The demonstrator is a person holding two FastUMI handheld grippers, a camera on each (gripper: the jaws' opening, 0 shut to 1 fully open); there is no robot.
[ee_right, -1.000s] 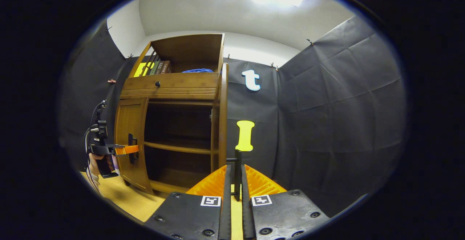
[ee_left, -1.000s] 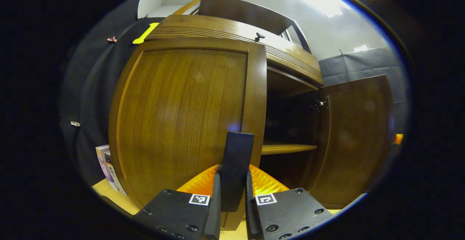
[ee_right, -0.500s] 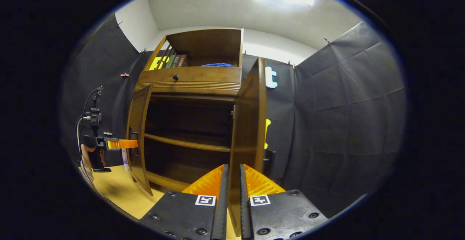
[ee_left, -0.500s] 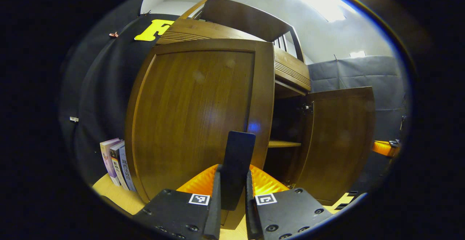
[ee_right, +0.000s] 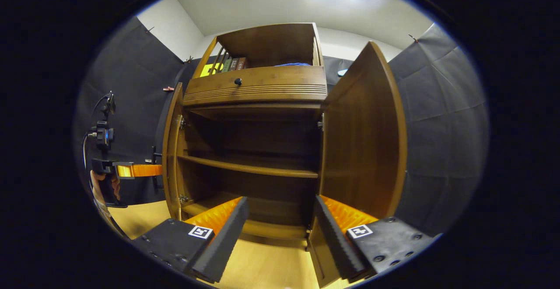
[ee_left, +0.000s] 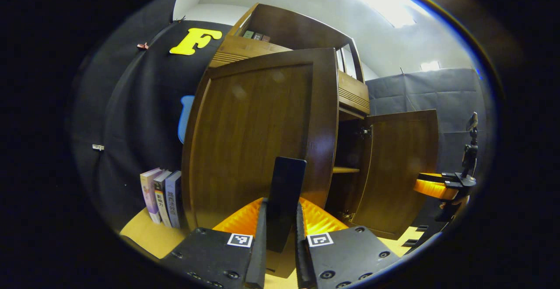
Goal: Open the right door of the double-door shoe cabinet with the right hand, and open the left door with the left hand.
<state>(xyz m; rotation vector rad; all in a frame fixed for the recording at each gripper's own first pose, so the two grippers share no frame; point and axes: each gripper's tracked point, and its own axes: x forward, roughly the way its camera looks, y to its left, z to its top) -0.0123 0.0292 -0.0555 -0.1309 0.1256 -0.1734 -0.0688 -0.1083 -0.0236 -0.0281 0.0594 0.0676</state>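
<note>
**Desk editor:** Black cloth walls and a pale wooden floor [ee_right: 258, 262] frame the shot. Where does the shoe cabinet [ee_right: 256, 149] sit?

**Photographer:** Centre of the right gripper view, both lower compartments exposed, one shelf [ee_right: 249, 168] crossing the dark interior. The right door [ee_right: 363, 149] stands wide at centre right, inner face to the lens. The left door [ee_right: 171, 149] shows edge-on at centre left; in the left gripper view it takes up the middle of the frame.

**Desk editor:** And the tools?

**Photographer:** The right tool [ee_right: 280, 232] is released, fingers spread at the bottom of the frame, pressing on nothing, the door's lower corner just beside the right-hand finger. The left tool [ee_left: 280, 236] is clenched on the dark upright handle [ee_left: 286, 192] of the left door, held by a hand [ee_right: 105, 190] at far left in the right gripper view.

**Desk editor:** How would those doors handle?

**Photographer:** Stiff, solid panels on hinges, I'd judge: some weight, swinging only along their arc. The narrow handle is the place to grip; the glossy face looks too slick. A row of books [ee_left: 162, 197] stands lower left.
</note>
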